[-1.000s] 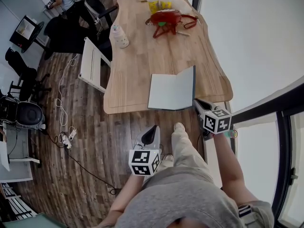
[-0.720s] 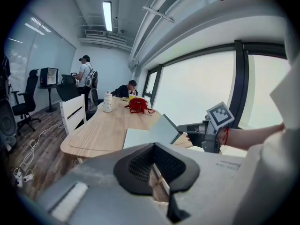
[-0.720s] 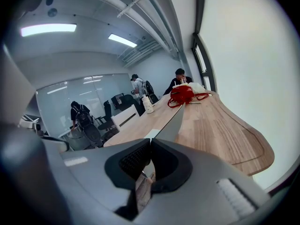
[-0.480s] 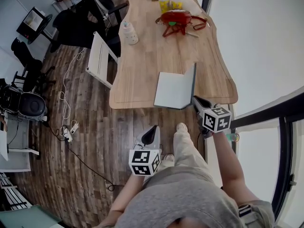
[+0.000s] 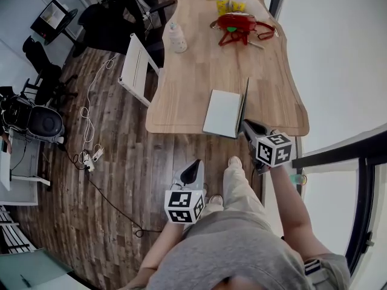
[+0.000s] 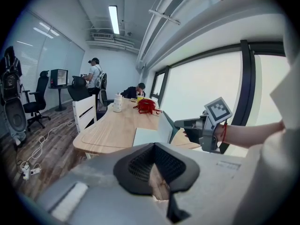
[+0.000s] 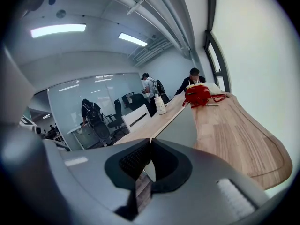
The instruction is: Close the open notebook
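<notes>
The notebook lies at the near edge of the wooden table, its pale left page flat. Its grey right cover stands nearly upright, edge-on to the head view. My right gripper is shut on that cover's near corner. In the right gripper view the cover runs away from the closed jaw tips. My left gripper hangs over the floor short of the table, shut and holding nothing. The left gripper view shows its jaws, the notebook and the right gripper at the raised cover.
Further up the table lie a red bag, a white bottle and yellow cups. A white chair stands at the table's left side. Cables and a power strip lie on the wooden floor.
The right cover has swung up from a low slant to nearly upright, carried by the right gripper. The left gripper has kept its place over the floor.
</notes>
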`<state>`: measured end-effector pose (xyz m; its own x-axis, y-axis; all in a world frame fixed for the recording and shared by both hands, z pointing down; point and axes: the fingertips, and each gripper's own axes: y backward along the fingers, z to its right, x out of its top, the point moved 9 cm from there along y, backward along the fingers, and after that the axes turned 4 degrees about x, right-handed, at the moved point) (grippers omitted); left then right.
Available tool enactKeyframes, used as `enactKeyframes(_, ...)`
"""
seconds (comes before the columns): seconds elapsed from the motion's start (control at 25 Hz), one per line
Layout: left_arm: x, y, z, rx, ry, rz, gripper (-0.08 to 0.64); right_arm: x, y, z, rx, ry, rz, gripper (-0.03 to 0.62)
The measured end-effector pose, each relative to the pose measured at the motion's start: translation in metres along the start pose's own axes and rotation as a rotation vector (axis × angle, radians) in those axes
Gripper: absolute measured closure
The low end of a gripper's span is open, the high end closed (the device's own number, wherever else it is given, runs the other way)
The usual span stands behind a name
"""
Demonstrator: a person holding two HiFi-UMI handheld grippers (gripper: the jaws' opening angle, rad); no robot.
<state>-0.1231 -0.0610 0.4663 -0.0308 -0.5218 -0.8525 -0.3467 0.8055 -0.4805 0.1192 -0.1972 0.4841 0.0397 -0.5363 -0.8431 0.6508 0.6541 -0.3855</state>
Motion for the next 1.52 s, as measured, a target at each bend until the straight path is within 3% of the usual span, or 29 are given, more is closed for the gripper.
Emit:
enactKeyframes(0.8, -0.001, -0.003, -0.006, 0.047, 0.027, 0.003, 0.555, 0.001, -0.034, -0.013, 0.090, 0.023, -0.036, 0.581)
enactKeyframes(1.52, -0.005, -0.014, -0.017, 0.103, 0.068, -0.019, 0.555, -0.011, -0.098, -0.034, 0.136, 0.046, -0.138, 0.577)
